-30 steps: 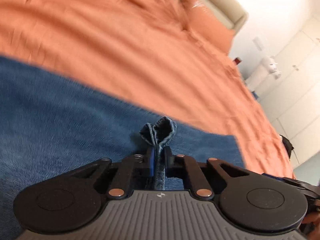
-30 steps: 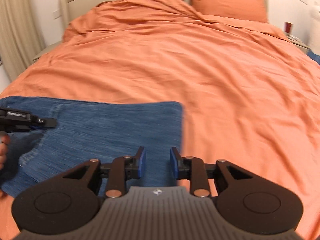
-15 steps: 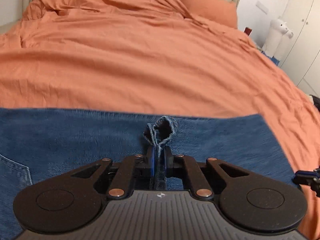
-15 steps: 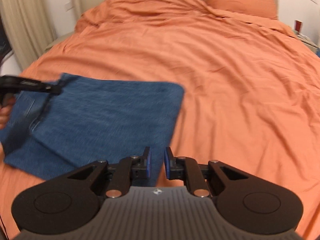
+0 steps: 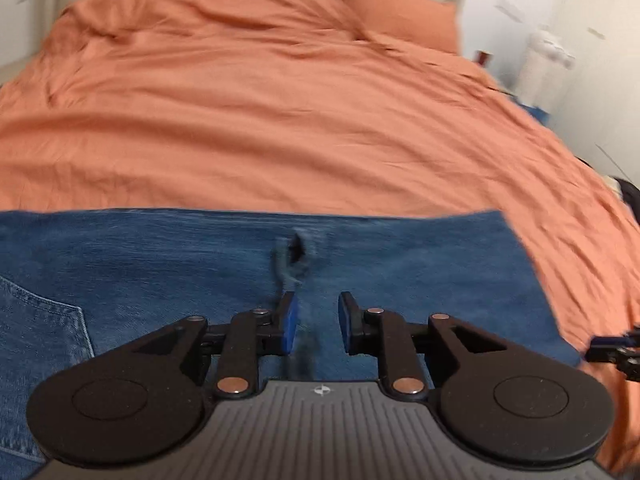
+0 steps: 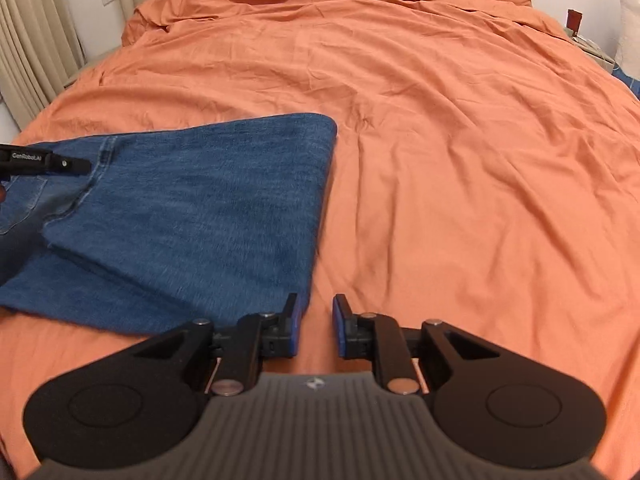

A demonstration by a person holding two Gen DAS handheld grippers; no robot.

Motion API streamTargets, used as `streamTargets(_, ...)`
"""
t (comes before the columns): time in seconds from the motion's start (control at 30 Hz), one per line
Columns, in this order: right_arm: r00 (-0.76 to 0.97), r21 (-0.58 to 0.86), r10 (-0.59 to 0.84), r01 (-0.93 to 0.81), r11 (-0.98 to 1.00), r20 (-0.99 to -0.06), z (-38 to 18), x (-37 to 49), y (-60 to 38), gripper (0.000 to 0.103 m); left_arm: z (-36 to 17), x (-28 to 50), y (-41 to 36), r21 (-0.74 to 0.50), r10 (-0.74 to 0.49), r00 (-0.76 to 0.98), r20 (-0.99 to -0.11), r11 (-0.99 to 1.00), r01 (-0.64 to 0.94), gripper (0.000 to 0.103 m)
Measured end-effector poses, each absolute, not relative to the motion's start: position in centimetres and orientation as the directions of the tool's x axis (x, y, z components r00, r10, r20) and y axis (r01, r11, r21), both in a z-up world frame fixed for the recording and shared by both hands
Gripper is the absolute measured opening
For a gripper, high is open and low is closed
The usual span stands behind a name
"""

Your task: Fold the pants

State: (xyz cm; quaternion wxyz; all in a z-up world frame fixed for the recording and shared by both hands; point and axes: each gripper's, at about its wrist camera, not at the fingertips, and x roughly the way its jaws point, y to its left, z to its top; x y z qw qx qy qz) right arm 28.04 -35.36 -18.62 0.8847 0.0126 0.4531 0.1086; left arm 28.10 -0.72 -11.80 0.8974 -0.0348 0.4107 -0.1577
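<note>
Left claw (image 5: 314,322) is released, pads apart w/ nothing between them; a small blurred pucker of denim stands just ahead of the gap. Right claw (image 6: 314,326) is also parted and empty, hovering over bare duvet (image 6: 460,184) just beside the jeans' folded edge.

Risks, as I judge them: that pucker could stay raised and leave a lump in the top layer if nothing presses it flat. The right claw's left pad sits close to the near corner of the fold, so a careless sideways move could catch the edge and drag the layers out of line. The duvet is soft and creased (poor backing), so any push may shift the whole stack rather than smooth it.

Jeans (image 6: 192,216) lie folded flat on the near left part of the bed: directly under and ahead of the left claw, and to the left of the right one. Pocket (image 5: 38,340) shows at far left. Pillow (image 5: 396,20) sits by the headboard.
</note>
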Motion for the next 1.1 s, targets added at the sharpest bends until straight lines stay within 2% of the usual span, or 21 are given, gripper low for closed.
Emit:
streamTargets(0.17, 0.568, 0.053, 0.185, -0.241, 0.969, -0.802, -19.1, 26.3, -33.2, 0.022, -12.2, 26.3, -3.9, -0.088, -0.285, 0.614, -0.736, 0.94, 0.331, 0.024)
streamTargets(0.27, 0.572, 0.032, 0.159, -0.226, 0.974, -0.804, -19.9, 27.3, -32.4, 0.022, -13.8, 26.8, -4.4, -0.073, -0.248, 0.581, -0.775, 0.949, 0.307, 0.015)
streamTargets(0.33, 0.584, 0.01, 0.14, -0.22, 0.975, -0.799, -20.2, 27.9, -32.0, 0.015, -15.1, 27.0, -4.2, -0.062, -0.218, 0.543, -0.811, 0.955, 0.291, 0.011)
streamTargets(0.37, 0.583, -0.025, 0.121, -0.236, 0.971, -0.803, -20.1, 27.9, -31.6, 0.006, -15.6, 27.1, -4.1, -0.05, -0.207, 0.537, -0.818, 0.955, 0.292, 0.009)
streamTargets(0.4, 0.578, -0.074, 0.1, -0.269, 0.96, -0.81, -20.1, 27.9, -31.1, 0.003, -15.9, 27.0, -4.0, -0.042, -0.203, 0.535, -0.82, 0.954, 0.296, 0.008)
streamTargets(0.53, 0.562, -0.245, 0.05, -0.437, 0.866, -0.825, -21.6, 26.8, -29.5, 0.001, -16.7, 27.4, -3.6, -0.056, -0.212, 0.512, -0.832, 0.951, 0.303, 0.006)
streamTargets(0.7, 0.565, -0.346, 0.033, -0.549, 0.761, -0.825, -23.1, 26.1, -28.6, 0.001, -16.4, 27.5, -4.4, -0.01, -0.189, 0.501, -0.845, 0.941, 0.338, 0.006)
streamTargets(1.0, 0.515, -0.296, 0.009, -0.507, 0.81, -0.857, -21.4, 24.9, -31.2, 0.0, -14.6, 25.7, -2.3, -0.062, -0.228, 0.473, -0.851, 0.938, 0.34, 0.006)
streamTargets(1.03, 0.513, -0.275, 0.013, -0.481, 0.832, -0.858, -20.9, 24.9, -31.7, 0.0, -14.3, 25.4, -2.0, -0.051, -0.219, 0.471, -0.854, 0.938, 0.343, 0.008)
streamTargets(1.07, 0.513, -0.253, 0.021, -0.458, 0.852, -0.858, -20.3, 24.9, -32.1, 0.0, -14.0, 25.4, -1.5, -0.047, -0.214, 0.468, -0.858, 0.938, 0.343, 0.017)
streamTargets(1.1, 0.516, -0.235, 0.03, -0.44, 0.867, -0.856, -19.8, 24.7, -32.3, 0.0, -13.6, 25.1, -1.0, -0.036, -0.199, 0.47, -0.86, 0.943, 0.332, 0.019)
